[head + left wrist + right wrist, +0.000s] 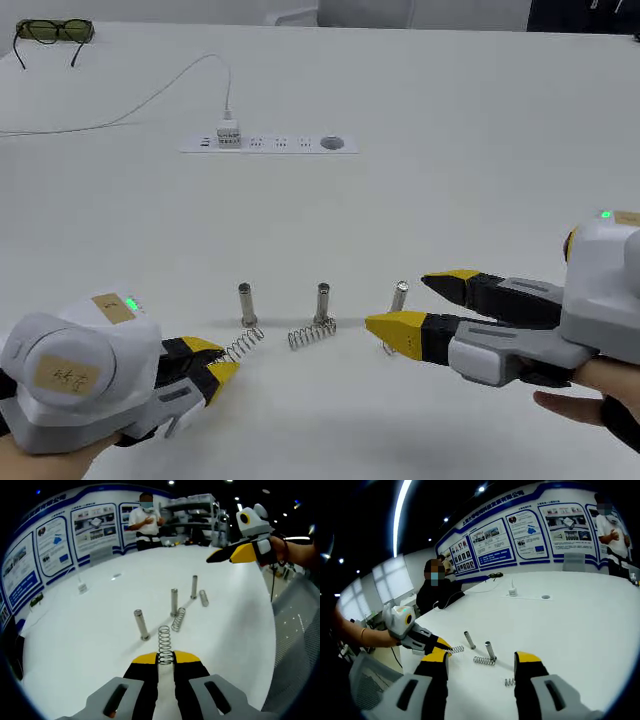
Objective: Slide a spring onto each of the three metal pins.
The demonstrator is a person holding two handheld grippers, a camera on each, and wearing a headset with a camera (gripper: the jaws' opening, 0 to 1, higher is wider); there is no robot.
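Quick rundown of the bench: three metal pins stand upright in a row on the white table (pixel 430 190), the left pin (pixel 246 303), middle pin (pixel 323 302) and right pin (pixel 399 297), and all three are bare so far. The left claw (pixel 165 657) is clamped on one end of the first spring (pixel 164 639), which pokes straight out past the yellow tips and points roughly at the left pin. In the head view its free end sits just short of that pin's base. The second spring (pixel 312 334) lies flat on the table right at the foot of the middle pin, and I honestly can't tell if it's touching. The third spring (pixel 388 347) lies down by the right pin, half hidden behind the lower jaw of the right claw (pixel 424 301). That claw has its jaws spread wide with nothing in them, tips close by the right pin. In its own view the third spring sits on the table between the jaws, nearer the right-hand one. Further back there's a power strip (pixel 270 144) with a white charger (pixel 229 134) plugged in, plus a pair of dark glasses (pixel 55 31) at the far left corner.
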